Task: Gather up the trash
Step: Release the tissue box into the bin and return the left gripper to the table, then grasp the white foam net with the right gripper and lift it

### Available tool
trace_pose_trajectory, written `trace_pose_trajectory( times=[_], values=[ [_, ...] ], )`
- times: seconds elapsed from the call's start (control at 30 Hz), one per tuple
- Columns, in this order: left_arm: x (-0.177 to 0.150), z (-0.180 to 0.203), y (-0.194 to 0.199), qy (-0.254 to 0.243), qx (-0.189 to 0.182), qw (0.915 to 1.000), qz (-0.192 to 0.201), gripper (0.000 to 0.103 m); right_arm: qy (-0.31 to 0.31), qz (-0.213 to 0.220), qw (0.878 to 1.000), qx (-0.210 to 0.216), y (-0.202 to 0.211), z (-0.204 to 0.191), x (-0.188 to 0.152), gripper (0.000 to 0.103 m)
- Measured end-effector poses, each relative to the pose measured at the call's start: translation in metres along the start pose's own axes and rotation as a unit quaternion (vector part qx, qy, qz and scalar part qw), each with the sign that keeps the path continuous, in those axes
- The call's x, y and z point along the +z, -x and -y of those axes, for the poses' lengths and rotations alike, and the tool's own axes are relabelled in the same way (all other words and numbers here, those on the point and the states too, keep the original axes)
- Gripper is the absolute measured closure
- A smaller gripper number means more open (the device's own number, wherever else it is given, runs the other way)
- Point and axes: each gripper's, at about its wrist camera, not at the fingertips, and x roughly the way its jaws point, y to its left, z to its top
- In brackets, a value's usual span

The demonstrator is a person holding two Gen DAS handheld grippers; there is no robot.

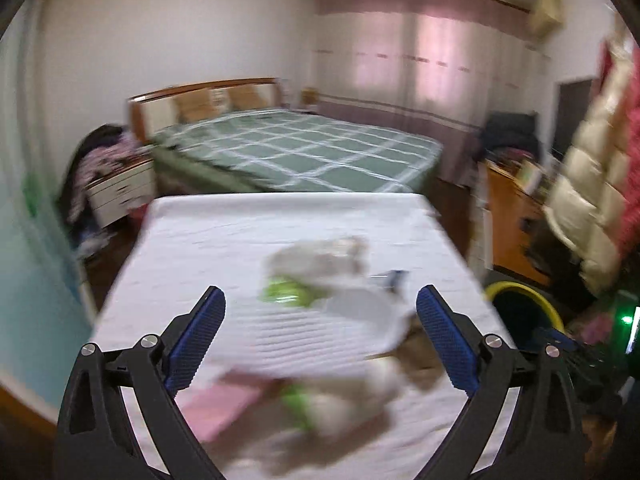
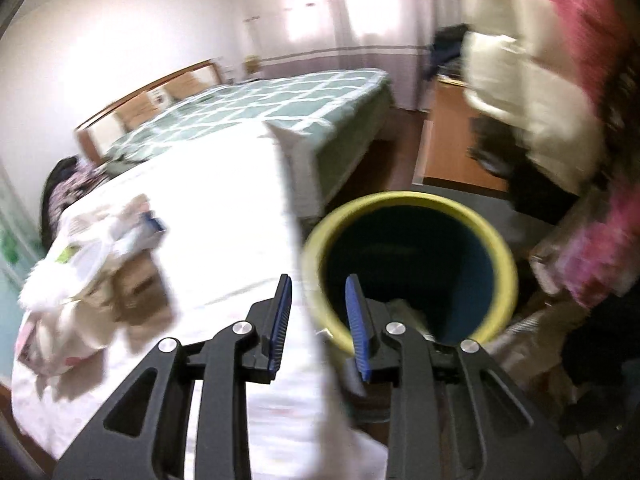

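A blurred heap of trash lies on the white-covered table (image 1: 240,232): a green wrapper (image 1: 286,292), white paper (image 1: 360,320), a pink sheet (image 1: 216,404) and brown cardboard (image 1: 416,360). My left gripper (image 1: 320,290) hovers above the heap, open wide, with nothing held. A dark bin with a yellow rim (image 1: 524,300) stands on the floor off the table's right edge. In the right wrist view the bin (image 2: 400,200) is just ahead. My right gripper (image 2: 319,278) is over the gap between table edge and bin, jaws slightly apart and empty. The trash heap (image 2: 108,248) lies to its left.
Beyond the table is a bed with a green checked cover (image 1: 296,148). A nightstand piled with clothes (image 1: 120,192) stands at the left. A wooden desk (image 1: 512,216) and hanging cream and red coats (image 1: 592,184) crowd the right side near the bin.
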Motion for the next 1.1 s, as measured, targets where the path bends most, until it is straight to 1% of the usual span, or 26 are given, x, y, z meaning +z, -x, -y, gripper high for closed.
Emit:
trace_pose_trajectory(
  times=[0.03,0.07,0.13,0.23,0.3,0.4,0.47,0.5,0.6,0.77,0.87,0.97,1.1],
  values=[
    [-0.002,-0.022,0.006,0.015,0.021,0.9997,0.003,0.008,0.011,-0.002,1.0,0.013,-0.001,-0.013,0.001,0.076],
    [-0.004,-0.037,0.009,0.023,0.032,0.9992,0.005,0.008,0.024,-0.004,0.999,0.029,-0.001,-0.031,0.002,0.075],
    [-0.01,-0.062,0.017,0.036,0.051,0.998,0.01,0.008,0.048,-0.006,0.997,0.057,-0.001,-0.064,0.004,0.074],
    [-0.016,-0.094,0.028,0.054,0.073,0.9957,0.018,0.008,0.072,-0.006,0.993,0.091,0.002,-0.101,0.006,0.07],
    [-0.022,-0.111,0.035,0.065,0.082,0.9942,0.023,0.008,0.09,-0.007,0.989,0.117,0.005,-0.131,0.007,0.065],
    [-0.027,-0.127,0.04,0.075,0.089,0.9929,0.027,0.008,0.11,-0.01,0.984,0.14,0.006,-0.162,0.006,0.06],
    [-0.031,-0.14,0.043,0.082,0.091,0.9921,0.028,0.008,0.131,-0.009,0.979,0.154,0.009,-0.184,0.003,0.058],
    [-0.032,-0.14,0.044,0.083,0.093,0.9918,0.029,0.008,0.141,-0.008,0.977,0.16,0.011,-0.193,0.001,0.056],
    [-0.035,-0.15,0.045,0.092,0.096,0.9907,0.03,0.008,0.178,-0.008,0.969,0.171,0.01,-0.222,-0.007,0.051],
    [-0.038,-0.161,0.045,0.105,0.097,0.9892,0.032,0.008,0.233,-0.016,0.956,0.179,0.005,-0.261,-0.022,0.051],
    [-0.041,-0.163,0.045,0.109,0.095,0.989,0.032,0.008,0.256,-0.022,0.95,0.176,0.0,-0.276,-0.029,0.051],
    [-0.043,-0.164,0.045,0.11,0.091,0.9893,0.03,0.008,0.276,-0.029,0.947,0.165,-0.008,-0.286,-0.034,0.05],
    [-0.045,-0.164,0.046,0.111,0.086,0.9897,0.028,0.008,0.289,-0.032,0.945,0.149,-0.02,-0.292,-0.037,0.048]
  ],
)
